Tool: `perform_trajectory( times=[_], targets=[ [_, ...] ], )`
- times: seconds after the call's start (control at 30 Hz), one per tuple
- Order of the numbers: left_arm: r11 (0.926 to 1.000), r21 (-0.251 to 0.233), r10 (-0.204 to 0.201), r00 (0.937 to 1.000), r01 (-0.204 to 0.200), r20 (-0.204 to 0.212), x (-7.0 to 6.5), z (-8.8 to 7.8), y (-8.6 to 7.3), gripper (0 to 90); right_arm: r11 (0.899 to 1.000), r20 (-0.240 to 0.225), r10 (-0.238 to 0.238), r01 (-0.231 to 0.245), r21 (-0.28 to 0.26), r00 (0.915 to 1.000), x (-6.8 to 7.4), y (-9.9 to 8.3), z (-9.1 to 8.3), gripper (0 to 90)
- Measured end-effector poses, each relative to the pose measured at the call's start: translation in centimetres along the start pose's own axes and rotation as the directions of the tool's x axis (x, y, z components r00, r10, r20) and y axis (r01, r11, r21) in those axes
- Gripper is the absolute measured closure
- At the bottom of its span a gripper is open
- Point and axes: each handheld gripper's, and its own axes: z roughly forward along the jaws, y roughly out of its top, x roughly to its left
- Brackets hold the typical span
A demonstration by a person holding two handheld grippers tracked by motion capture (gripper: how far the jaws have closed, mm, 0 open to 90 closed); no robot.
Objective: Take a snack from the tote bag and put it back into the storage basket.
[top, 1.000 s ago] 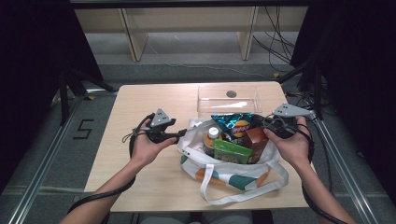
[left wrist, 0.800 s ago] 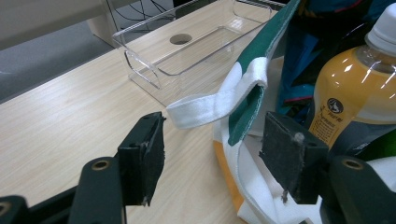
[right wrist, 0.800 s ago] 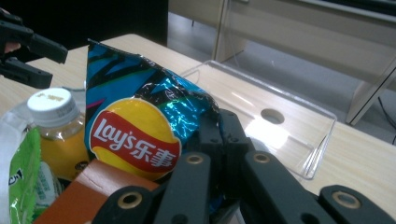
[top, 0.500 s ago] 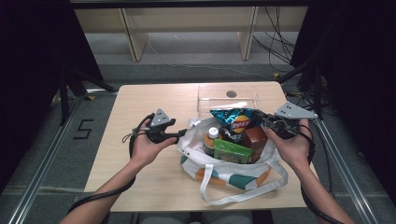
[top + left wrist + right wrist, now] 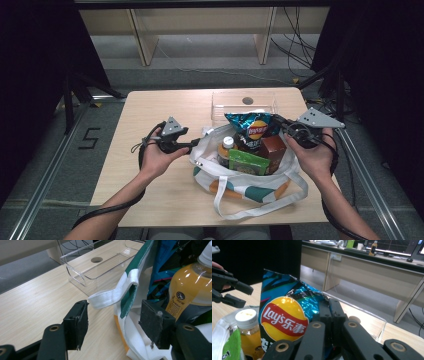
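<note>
A white tote bag (image 5: 250,192) with green and orange patches lies open on the table. In it stand a blue Lay's chip bag (image 5: 252,127), a bottle of orange drink (image 5: 226,150), a green packet (image 5: 247,162) and a brown box (image 5: 272,149). My right gripper (image 5: 278,123) is shut on the chip bag's (image 5: 284,317) upper edge; its jaws (image 5: 329,307) are closed together there. My left gripper (image 5: 195,144) is open at the tote's left rim. The white handle strap (image 5: 110,296) hangs just beyond its fingertips (image 5: 115,320), and neither pad touches it.
A clear plastic box (image 5: 243,102) sits behind the tote near the table's far edge. Bare wooden tabletop (image 5: 150,107) stretches to the left and in front. Black frame posts and cables stand off both sides of the table.
The right gripper and the chip bag have shifted very slightly to the right. The left gripper has stayed in place with its jaws apart.
</note>
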Motion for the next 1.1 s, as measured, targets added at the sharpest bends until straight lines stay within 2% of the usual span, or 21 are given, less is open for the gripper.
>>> perform_trajectory(
  times=[0.03, 0.1, 0.27, 0.37, 0.4, 0.43, 0.5, 0.53, 0.73, 0.77, 0.8, 0.83, 0.87, 0.93, 1.0, 1.1],
  targets=[
    [1.0, 0.0, 0.0, 1.0, 0.0, 0.0, 0.0, 0.0, 0.0, 38.7, 1.0, -0.006, 0.025, -0.025, 0.001, 0.9997, 0.2, 0.1, -0.1, 90.0],
    [1.0, -0.001, -0.001, 1.0, 0.001, 0.001, -0.1, 0.0, 0.0, 38.8, 0.999, 0.002, 0.039, -0.039, -0.012, 0.9992, 0.2, 0.1, -0.2, 90.0],
    [1.0, -0.003, 0.0, 1.0, 0.0, 0.003, -0.1, 0.1, 0.0, 38.8, 0.999, 0.003, 0.037, -0.037, -0.04, 0.9993, -0.1, 0.2, -0.3, 90.0],
    [1.0, -0.001, 0.002, 1.0, -0.002, 0.004, -0.1, 0.1, 0.0, 38.8, 0.996, 0.012, 0.06, -0.059, -0.06, 0.9981, 0.0, 0.4, -0.5, 90.0],
    [1.0, -0.006, 0.003, 1.0, -0.003, 0.006, -0.1, 0.2, 0.0, 38.8, 0.996, 0.002, 0.046, -0.046, -0.073, 0.9989, -0.1, 0.5, -0.5, 90.0],
    [1.0, 0.002, 0.005, 1.0, -0.005, 0.004, -0.1, 0.1, 0.0, 38.8, 0.995, 0.013, 0.054, -0.053, -0.079, 0.9984, 0.0, 0.7, -0.6, 90.0],
    [1.0, 0.001, 0.009, 0.9999, -0.009, 0.008, -0.2, 0.2, 0.0, 38.8, 0.996, 0.018, 0.026, -0.025, -0.088, 0.9995, -0.2, 1.2, -0.6, 90.0],
    [0.9999, 0.002, 0.013, 0.9998, -0.013, 0.013, -0.1, 0.2, 0.0, 38.8, 0.997, 0.018, 0.025, -0.023, -0.075, 0.9995, -0.2, 1.3, -0.6, 90.0],
    [1.0, 0.001, 0.004, 1.0, -0.004, 0.006, -0.2, 0.2, 0.0, 38.8, 0.994, 0.012, 0.047, -0.046, -0.096, 0.9988, -0.2, 1.5, -0.6, 90.0],
    [1.0, 0.003, 0.005, 1.0, -0.005, 0.004, -0.2, 0.2, 0.0, 38.8, 0.994, 0.03, 0.043, -0.039, -0.101, 0.9986, -0.2, 1.6, -0.7, 90.0],
    [1.0, 0.003, 0.009, 0.9999, -0.009, 0.006, -0.2, 0.2, 0.0, 38.9, 0.993, 0.017, 0.05, -0.048, -0.106, 0.9986, -0.2, 1.7, -0.7, 90.0],
    [0.9999, 0.002, 0.014, 0.9999, -0.014, 0.007, -0.2, 0.2, 0.0, 38.8, 0.993, 0.03, 0.057, -0.053, -0.108, 0.9979, -0.1, 1.8, -0.8, 90.0],
    [1.0, 0.001, 0.008, 1.0, -0.008, 0.005, -0.2, 0.2, 0.0, 38.8, 0.992, 0.026, 0.045, -0.042, -0.119, 0.9986, -0.2, 1.9, -0.8, 90.0],
    [1.0, -0.002, 0.003, 1.0, -0.003, 0.006, -0.2, 0.2, 0.0, 38.8, 0.99, 0.033, 0.055, -0.051, -0.128, 0.9979, -0.2, 2.2, -0.8, 90.0],
    [1.0, -0.005, 0.0, 1.0, 0.0, 0.006, -0.2, 0.1, 0.0, 38.8, 0.989, 0.031, 0.035, -0.03, -0.147, 0.9989, -0.4, 2.5, -0.8, 90.0],
    [1.0, -0.006, -0.003, 1.0, 0.003, 0.006, -0.2, 0.1, 0.0, 38.8, 0.987, 0.033, 0.063, -0.057, -0.153, 0.9975, -0.3, 2.8, -1.0, 90.0]
  ],
)
